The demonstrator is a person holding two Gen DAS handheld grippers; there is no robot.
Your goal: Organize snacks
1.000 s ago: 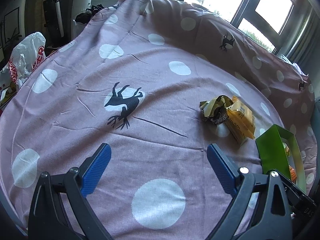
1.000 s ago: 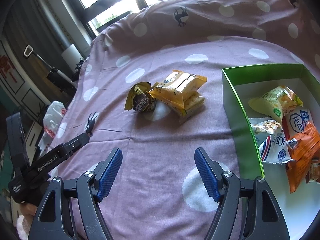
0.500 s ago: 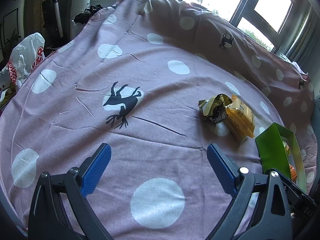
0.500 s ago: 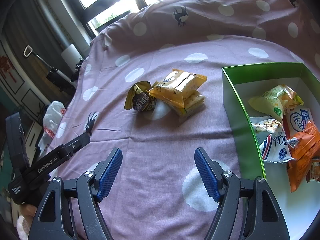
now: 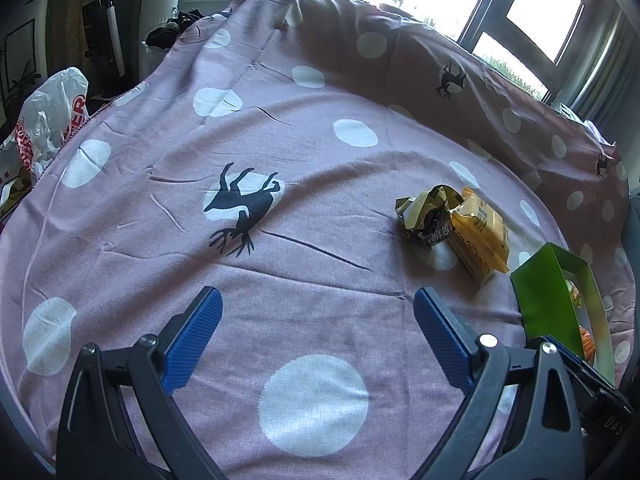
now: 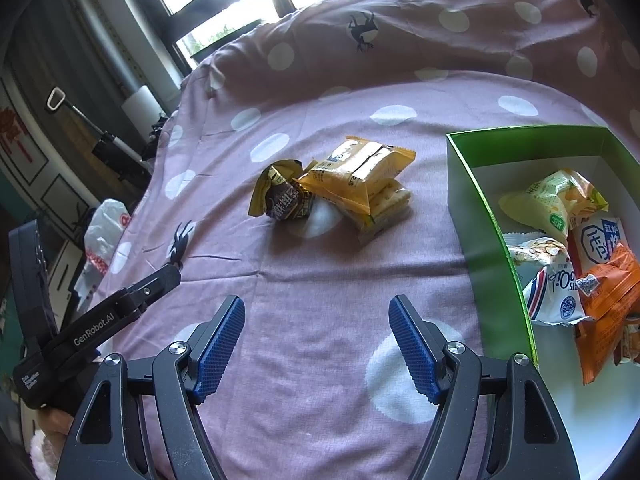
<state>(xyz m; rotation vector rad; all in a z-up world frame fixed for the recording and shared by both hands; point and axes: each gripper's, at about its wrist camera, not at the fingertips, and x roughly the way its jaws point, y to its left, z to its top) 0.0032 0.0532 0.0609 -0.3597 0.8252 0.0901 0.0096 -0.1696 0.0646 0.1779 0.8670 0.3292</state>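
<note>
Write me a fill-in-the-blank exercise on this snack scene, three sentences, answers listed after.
1. The box that holds several snack packets has walls coloured ____.
2. The yellow packet lies on the cloth, touching a crumpled ____ wrapper.
3. Both the left gripper and the right gripper have their jaws ____, with nothing between them.

Missing words: green; dark; open
</note>
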